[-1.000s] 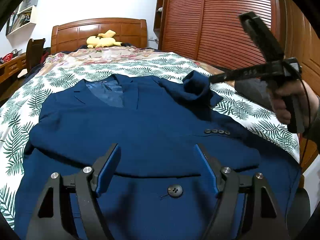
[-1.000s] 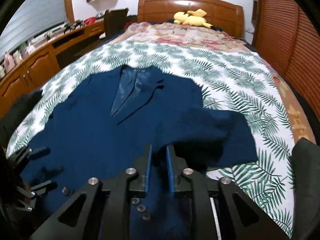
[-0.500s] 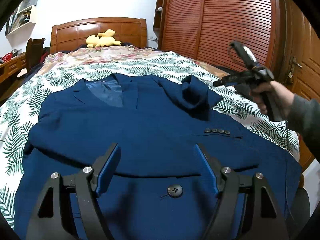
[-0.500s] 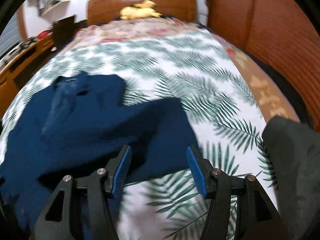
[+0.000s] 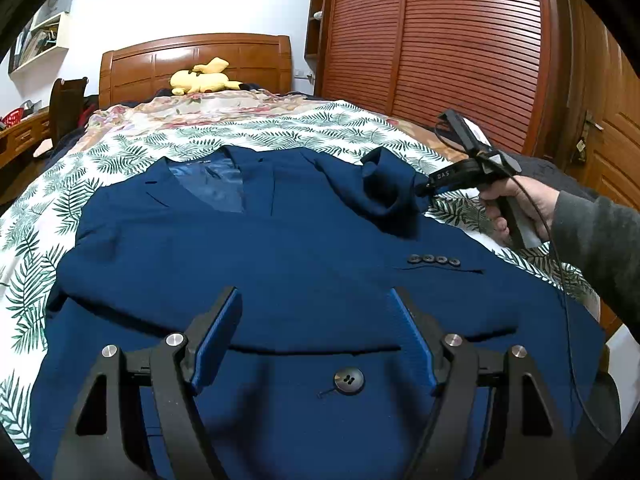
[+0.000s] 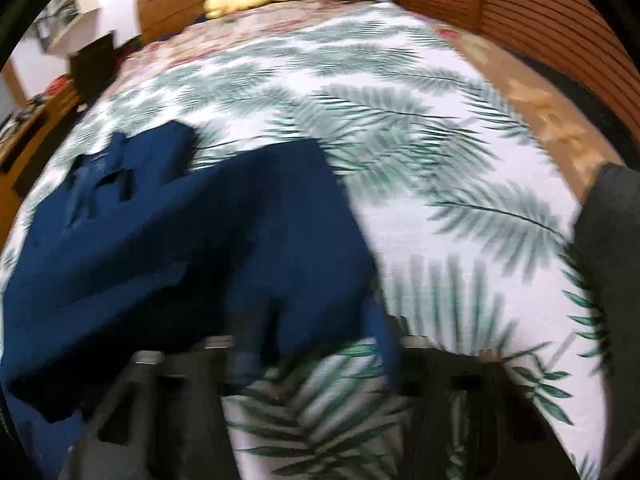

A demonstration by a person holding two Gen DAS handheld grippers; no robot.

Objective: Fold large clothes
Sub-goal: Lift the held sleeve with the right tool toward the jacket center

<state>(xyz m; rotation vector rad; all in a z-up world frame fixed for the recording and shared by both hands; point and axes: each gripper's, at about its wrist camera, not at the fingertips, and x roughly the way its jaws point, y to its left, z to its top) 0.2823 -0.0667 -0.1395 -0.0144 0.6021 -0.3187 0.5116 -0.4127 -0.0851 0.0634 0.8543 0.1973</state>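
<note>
Navy jacket lies spread front-up across a bed with a leaf-print cover, collar toward the wooden headboard. One sleeve is folded over the chest; its shoulder fabric bunches up at the right edge. Right gripper meets that bunch, jaws closing; its own view is too blurred to show a firm grip. Left gripper hovers wide and empty above the front button. A yellow plush sits by the headboard.
</note>
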